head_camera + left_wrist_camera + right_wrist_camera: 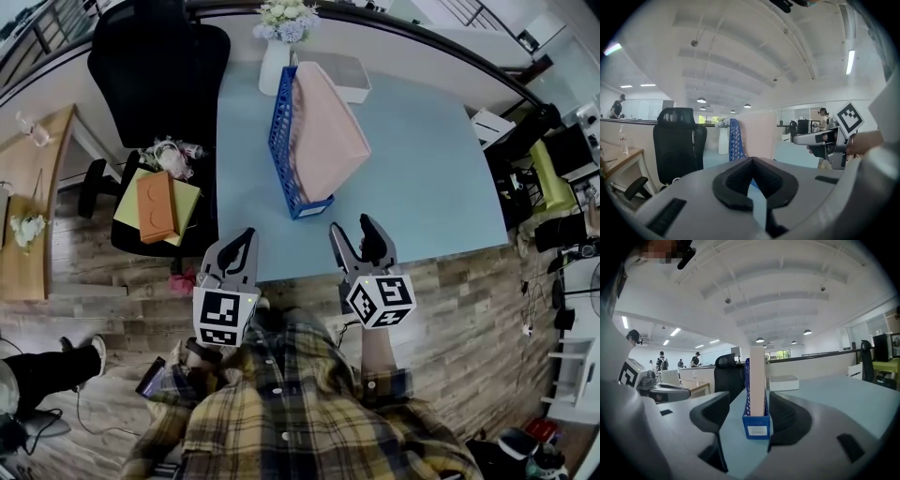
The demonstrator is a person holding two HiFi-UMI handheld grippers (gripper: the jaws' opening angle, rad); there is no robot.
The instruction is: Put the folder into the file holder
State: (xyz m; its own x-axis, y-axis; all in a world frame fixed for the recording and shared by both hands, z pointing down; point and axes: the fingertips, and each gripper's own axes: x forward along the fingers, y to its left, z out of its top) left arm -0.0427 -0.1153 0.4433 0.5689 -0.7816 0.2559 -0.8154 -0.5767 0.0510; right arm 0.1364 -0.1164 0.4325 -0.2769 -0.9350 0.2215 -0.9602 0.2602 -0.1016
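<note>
Left gripper [246, 239]: jaws clenched, tips meeting, nothing between them. It sits over the near-left corner of the table [422, 159] and touches nothing.

Right gripper [352, 232]: jaws released, wide apart, empty. It sits over the near table edge, right of the left one. In its own view the gap frames the file holder [279, 141], but the holder is well apart from the pads, with no contact.

Folder [328, 127]: pink, already standing inside the blue file holder, mid-table and left of centre. From the head view it tilts right and overhangs the holder's right side. In the right gripper view it is seen edge-on and looks upright.

Far end of the table: white vase [274, 66] with flowers [286, 19] just beyond the holder, white box [345, 75] to its right. A black chair [159, 66] stands left of the table.

Hard to make out:
- The holder's right wall is hidden behind the folder in the head view.
- The label on the holder's near end is too small to read.
- In the left gripper view the jaw body cuts off the lower part of the holder and folder.
- The person's forearms are mostly hidden under the plaid sleeves.
</note>
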